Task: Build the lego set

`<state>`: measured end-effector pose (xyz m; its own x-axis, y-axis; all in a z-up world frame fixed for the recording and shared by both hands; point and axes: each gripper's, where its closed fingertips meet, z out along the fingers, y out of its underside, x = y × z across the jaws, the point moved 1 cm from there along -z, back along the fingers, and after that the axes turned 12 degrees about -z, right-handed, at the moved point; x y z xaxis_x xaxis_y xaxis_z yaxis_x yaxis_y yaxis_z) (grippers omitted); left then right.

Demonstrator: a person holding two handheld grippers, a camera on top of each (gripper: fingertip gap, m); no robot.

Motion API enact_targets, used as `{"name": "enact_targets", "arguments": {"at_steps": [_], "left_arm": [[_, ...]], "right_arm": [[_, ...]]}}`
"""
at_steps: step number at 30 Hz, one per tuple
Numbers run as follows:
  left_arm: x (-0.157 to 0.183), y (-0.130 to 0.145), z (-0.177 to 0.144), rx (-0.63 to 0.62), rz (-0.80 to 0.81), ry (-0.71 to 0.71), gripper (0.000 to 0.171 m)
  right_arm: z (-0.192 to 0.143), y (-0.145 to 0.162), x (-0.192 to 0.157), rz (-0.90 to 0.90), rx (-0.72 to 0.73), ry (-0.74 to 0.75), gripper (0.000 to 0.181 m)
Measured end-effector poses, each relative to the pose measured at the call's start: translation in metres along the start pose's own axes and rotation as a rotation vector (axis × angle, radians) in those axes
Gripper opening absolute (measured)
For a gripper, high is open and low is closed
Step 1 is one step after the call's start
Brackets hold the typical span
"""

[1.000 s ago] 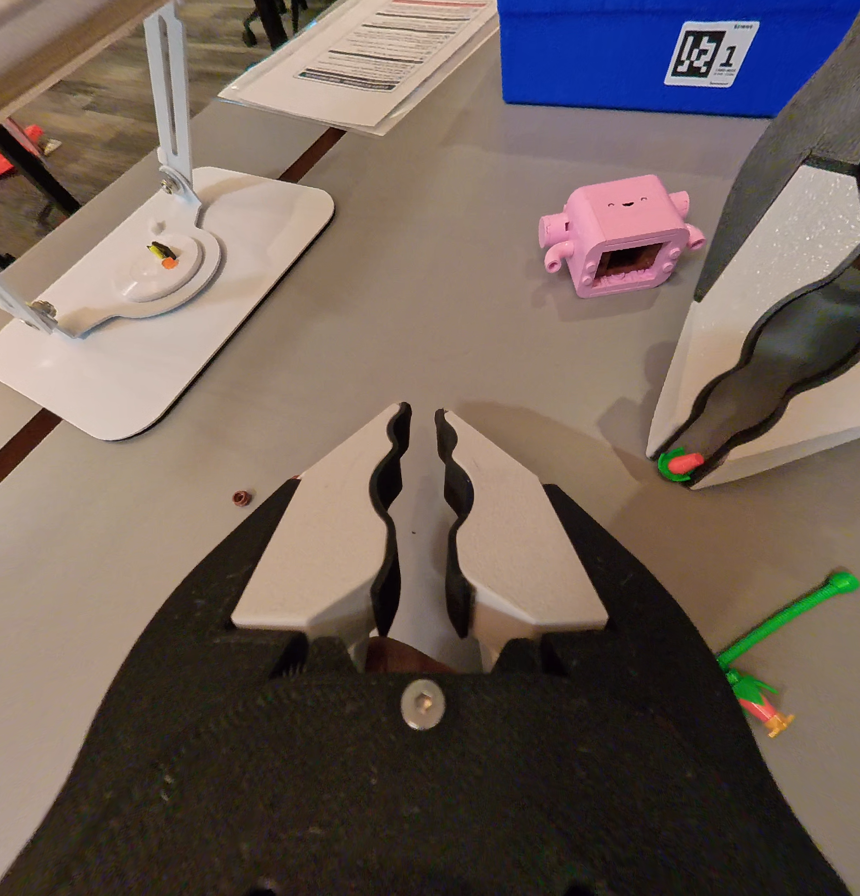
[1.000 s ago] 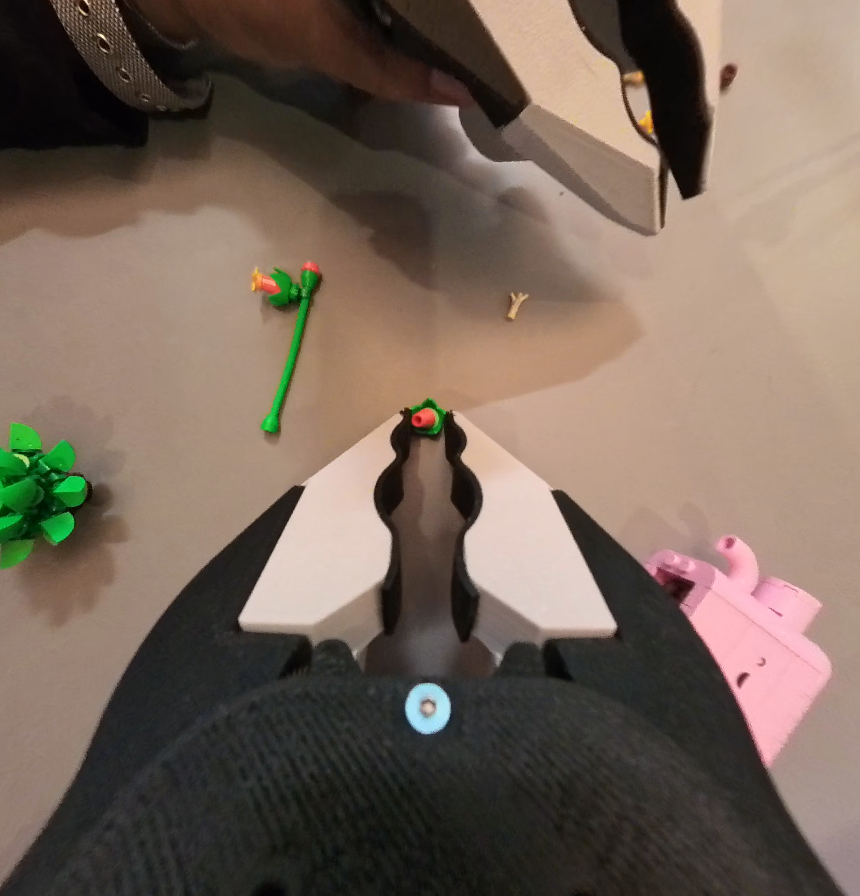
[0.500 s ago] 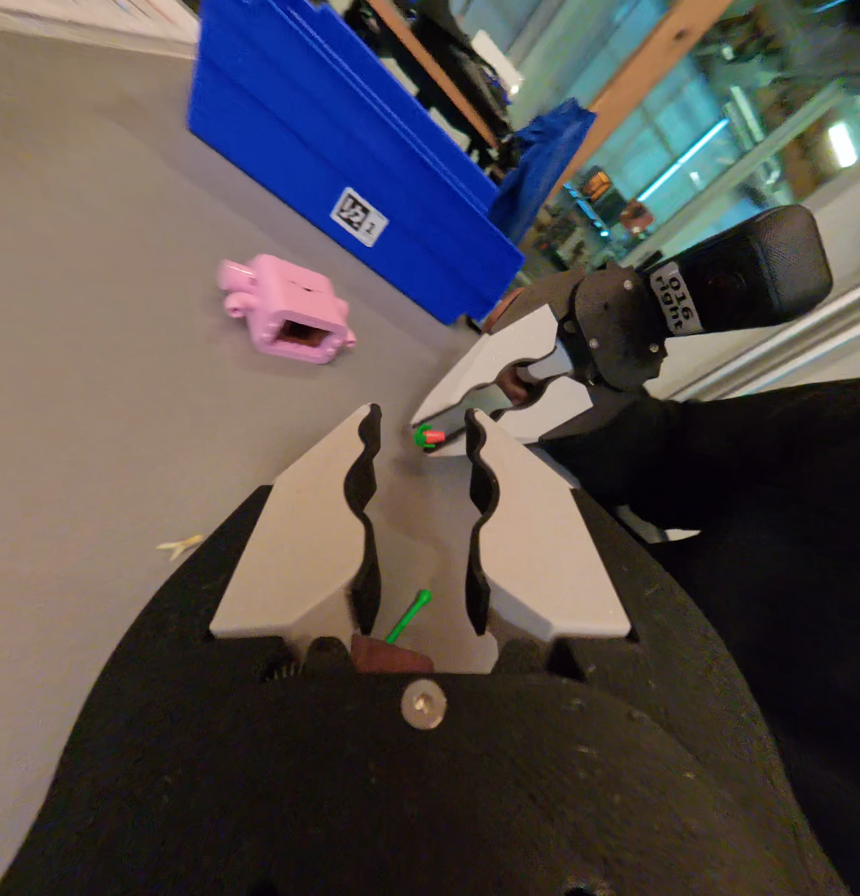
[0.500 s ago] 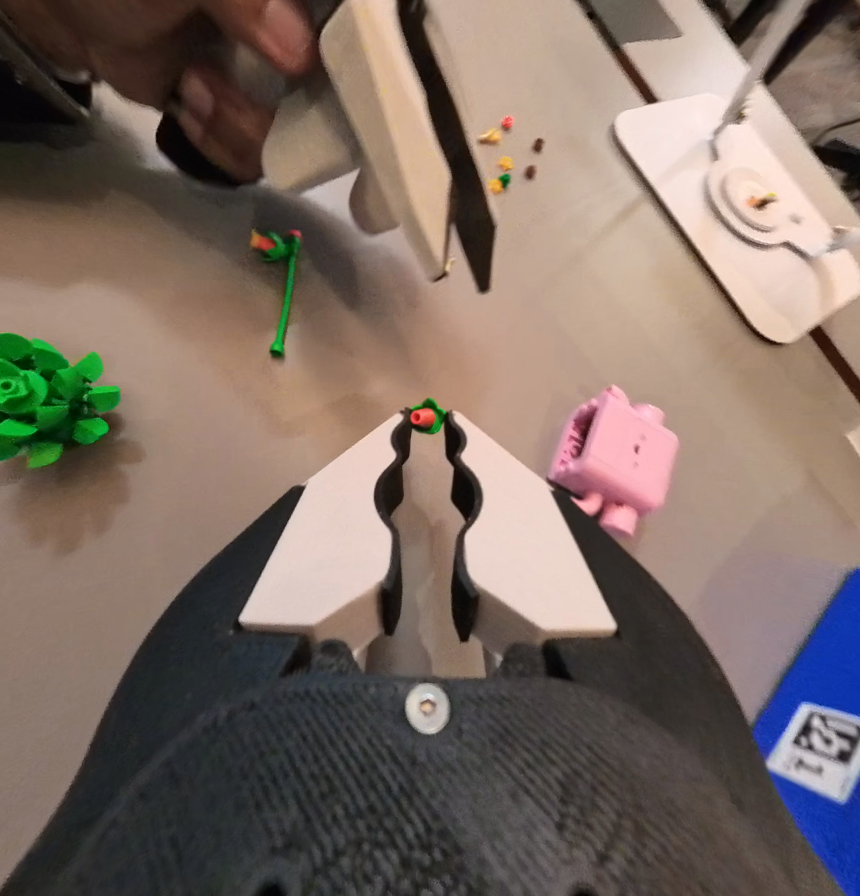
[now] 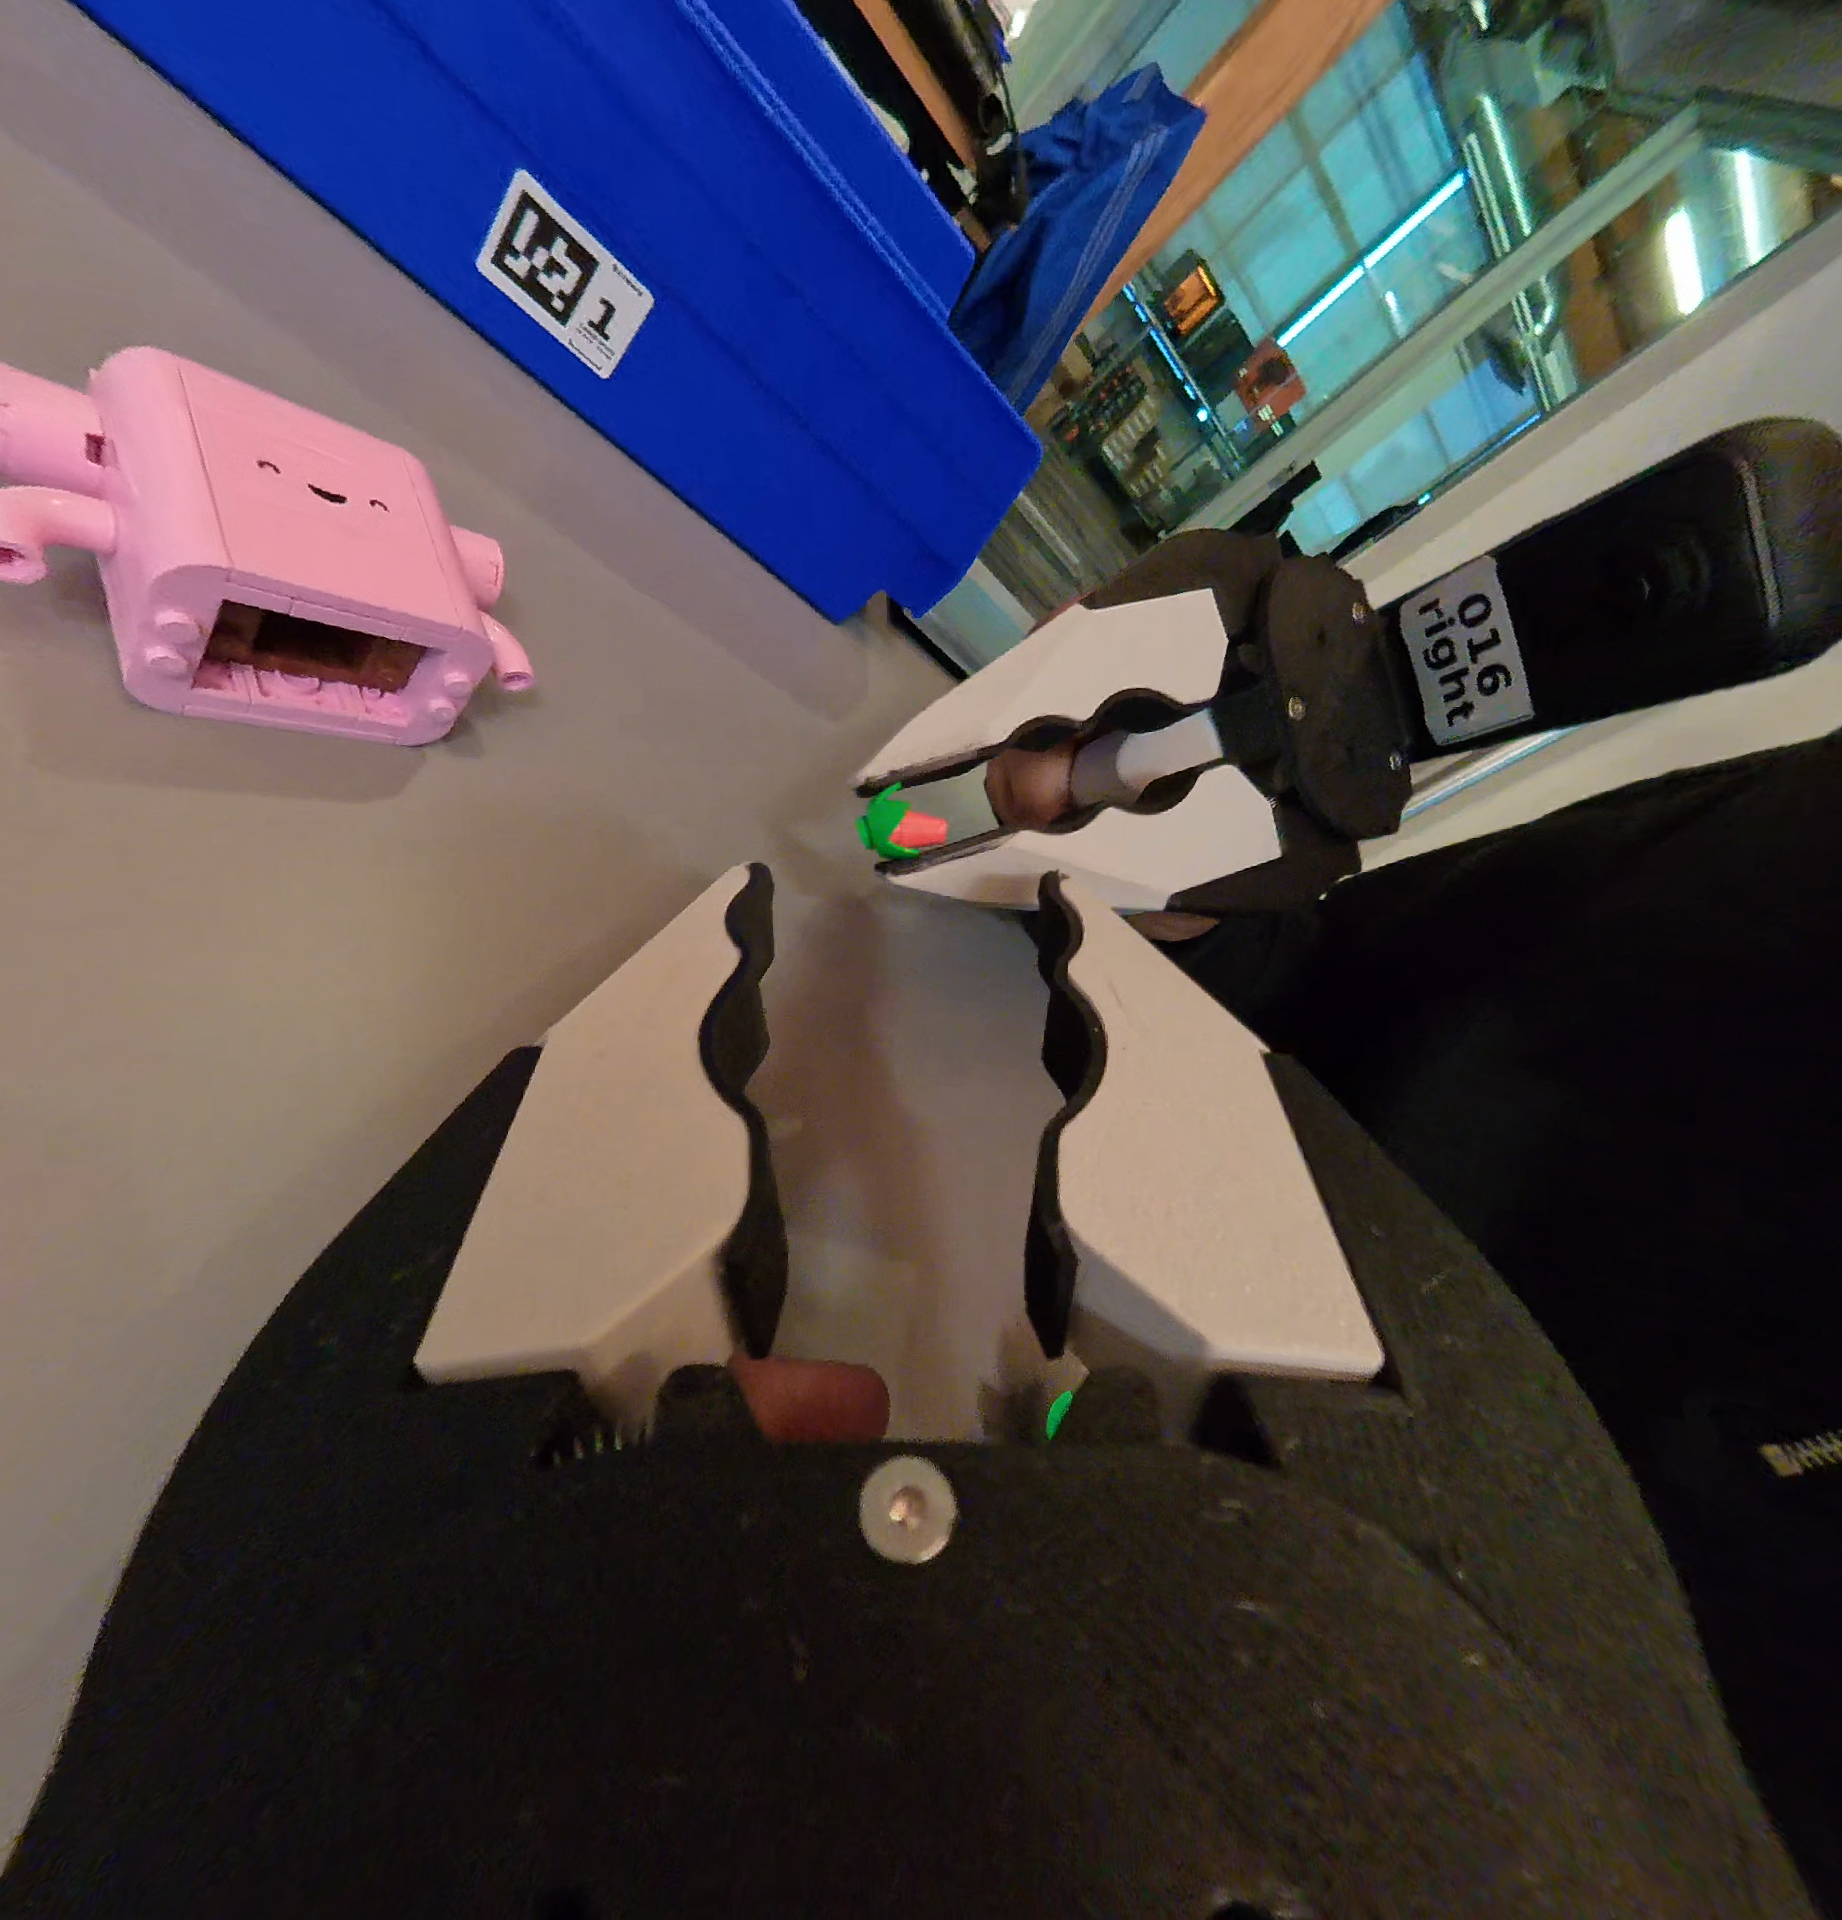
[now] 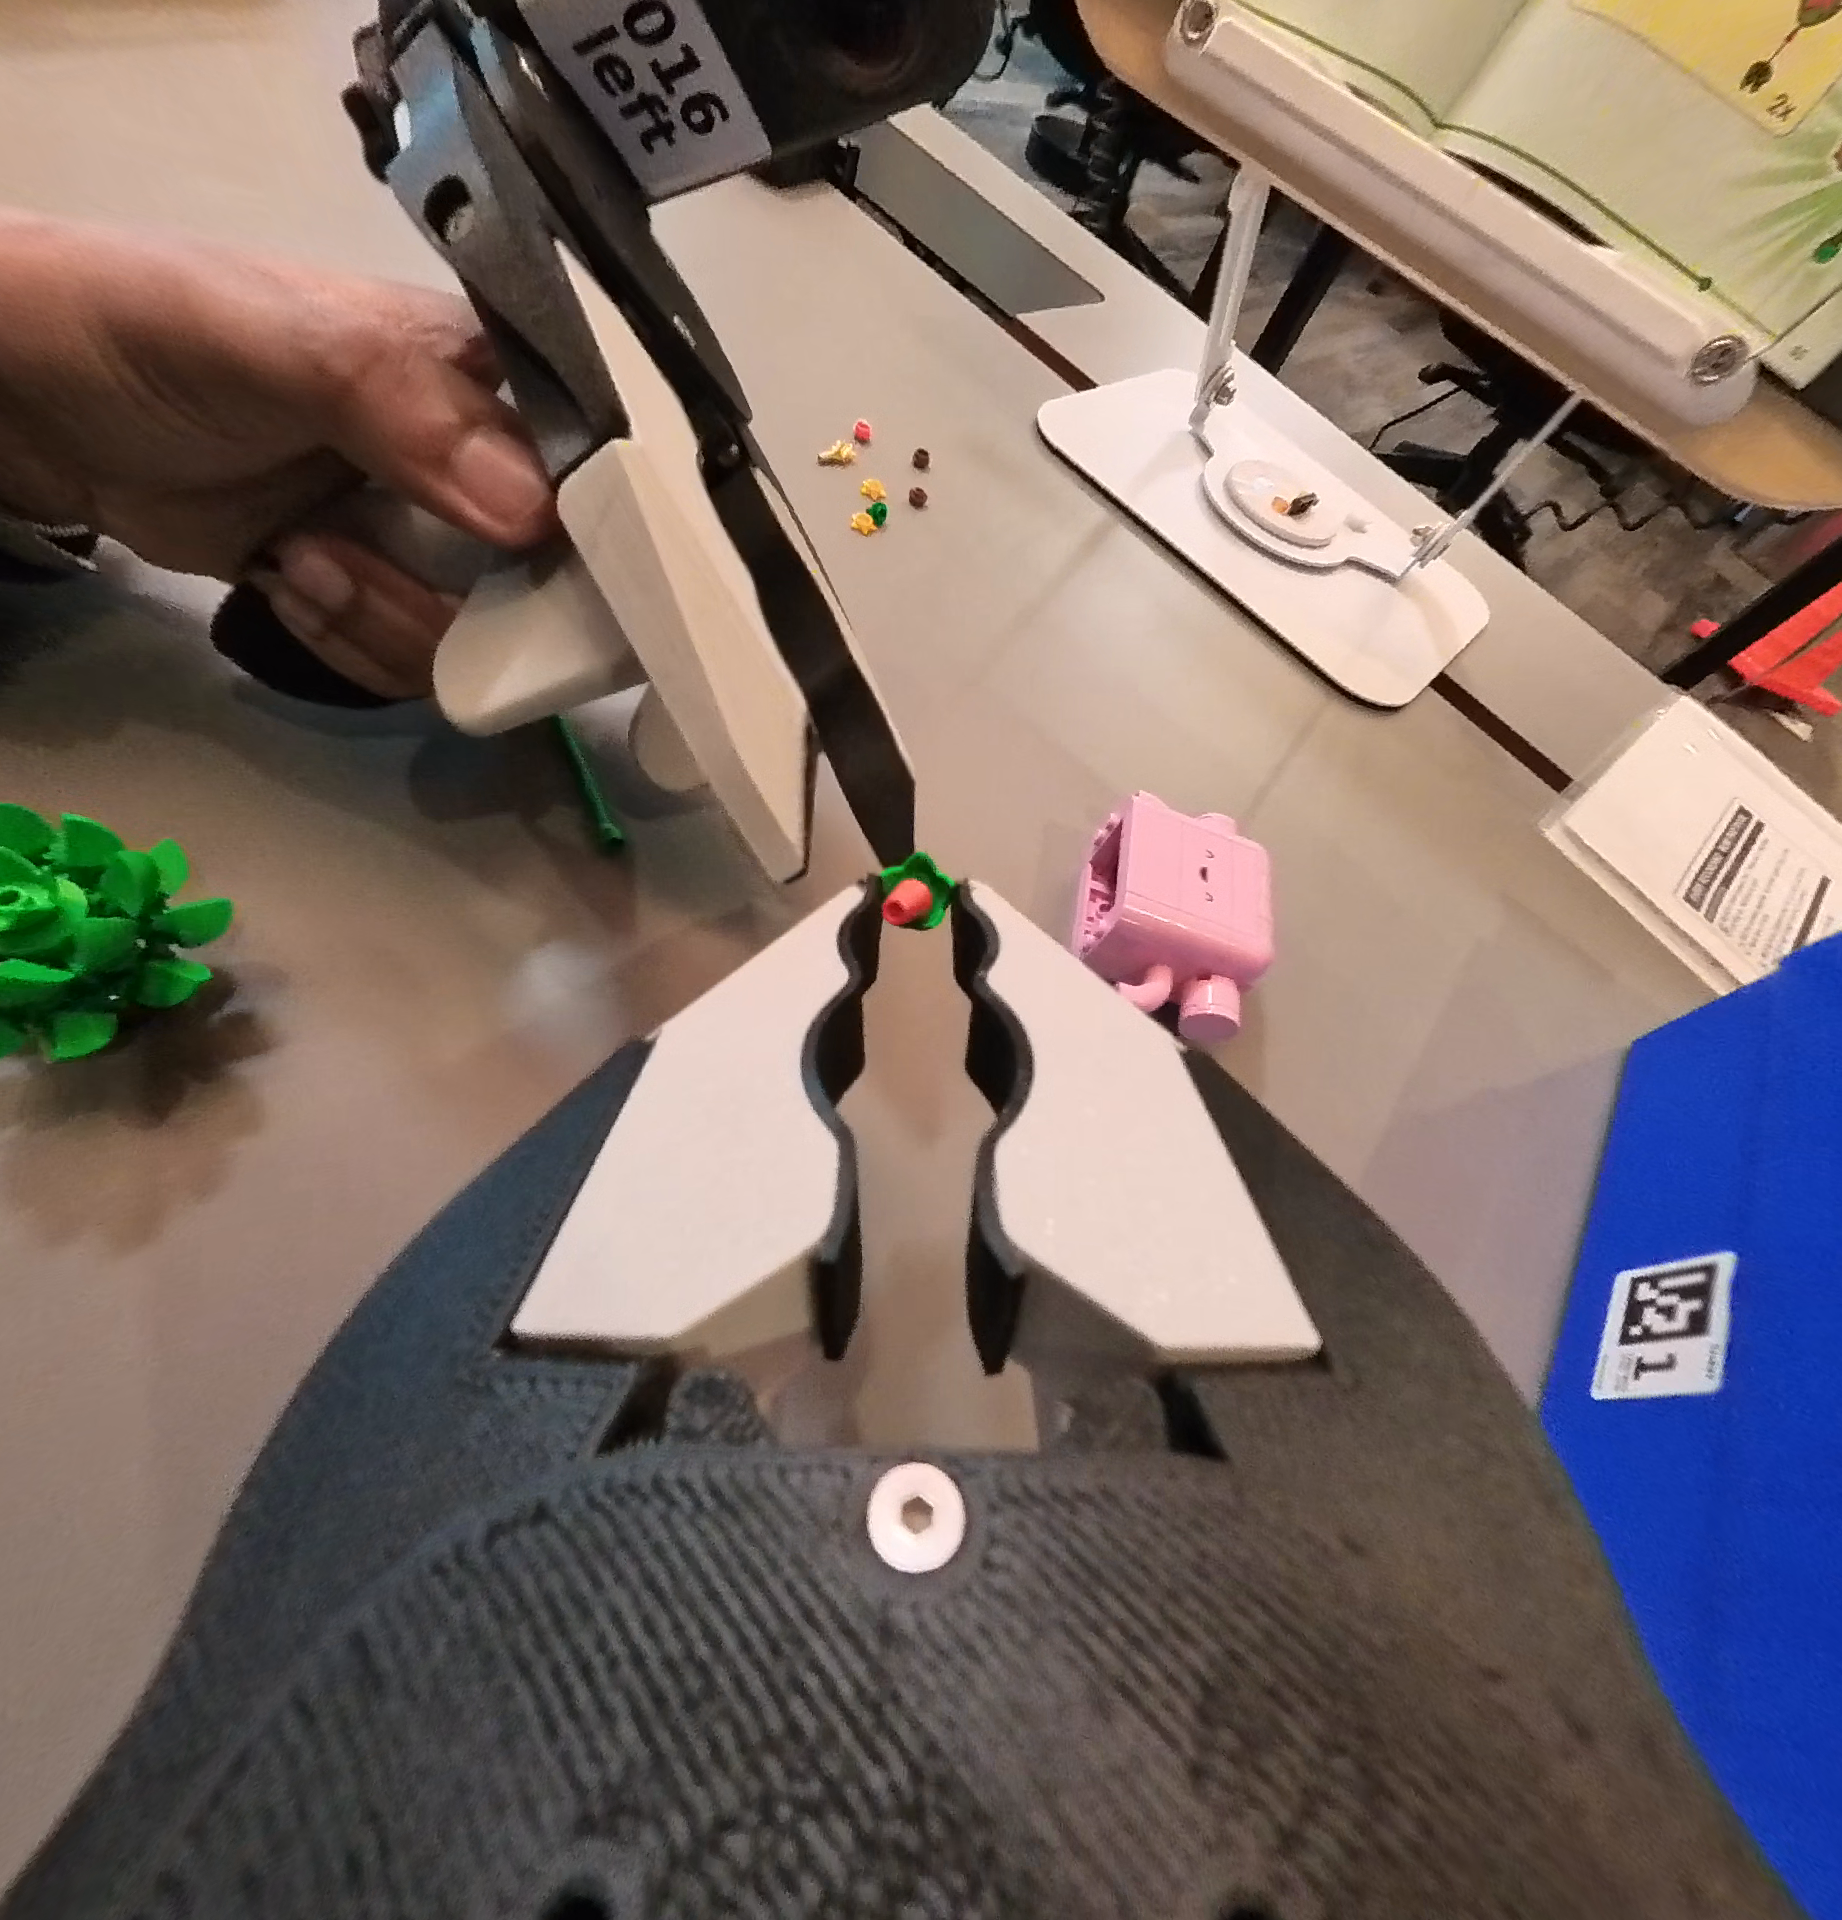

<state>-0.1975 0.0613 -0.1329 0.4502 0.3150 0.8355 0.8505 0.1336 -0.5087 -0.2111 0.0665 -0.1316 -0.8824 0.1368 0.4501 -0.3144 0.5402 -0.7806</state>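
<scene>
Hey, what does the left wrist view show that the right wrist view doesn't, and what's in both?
Only the left wrist view: windows behind the table, and the pink box's dark opening.

Only the right wrist view: the leafy green piece, loose small pieces, green stem, white stand, and the hand on the left gripper.

Both: pink box, blue bin, and the bud pinched in the right gripper.

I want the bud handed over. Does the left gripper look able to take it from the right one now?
Probably yes. The left gripper is open and empty, its tips beside the bud, which sticks out past the right gripper's fingertips; nothing lies between them.
</scene>
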Motion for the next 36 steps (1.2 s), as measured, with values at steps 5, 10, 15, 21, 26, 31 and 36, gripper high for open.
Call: {"name": "enact_targets", "arguments": {"at_steps": [5,10,15,21,26,31,36], "left_arm": [[-0.005,-0.001,-0.003,0.006,-0.050,0.014,0.046],[-0.014,-0.001,-0.003,0.008,-0.036,-0.059,0.038],[-0.018,-0.001,-0.005,-0.013,0.032,-0.175,0.036],[-0.006,-0.001,-0.006,-0.028,0.031,-0.135,0.038],[-0.016,0.001,-0.009,-0.056,0.064,-0.227,0.039],[-0.017,0.004,-0.008,-0.078,0.065,-0.235,0.038],[-0.020,0.011,-0.008,-0.128,0.062,-0.238,0.032]], "right_arm": [[0.004,0.003,-0.003,0.008,0.014,-0.018,0.012],[0.007,0.004,-0.006,-0.004,0.011,-0.021,0.012],[0.010,0.008,-0.008,-0.056,-0.024,-0.005,0.012],[0.012,0.010,-0.011,-0.127,-0.057,0.008,0.012],[0.012,0.007,-0.016,-0.161,-0.045,0.002,0.012],[0.014,0.005,-0.024,-0.198,-0.043,-0.021,0.012],[0.013,0.002,-0.028,-0.216,-0.021,-0.039,0.012]]}}
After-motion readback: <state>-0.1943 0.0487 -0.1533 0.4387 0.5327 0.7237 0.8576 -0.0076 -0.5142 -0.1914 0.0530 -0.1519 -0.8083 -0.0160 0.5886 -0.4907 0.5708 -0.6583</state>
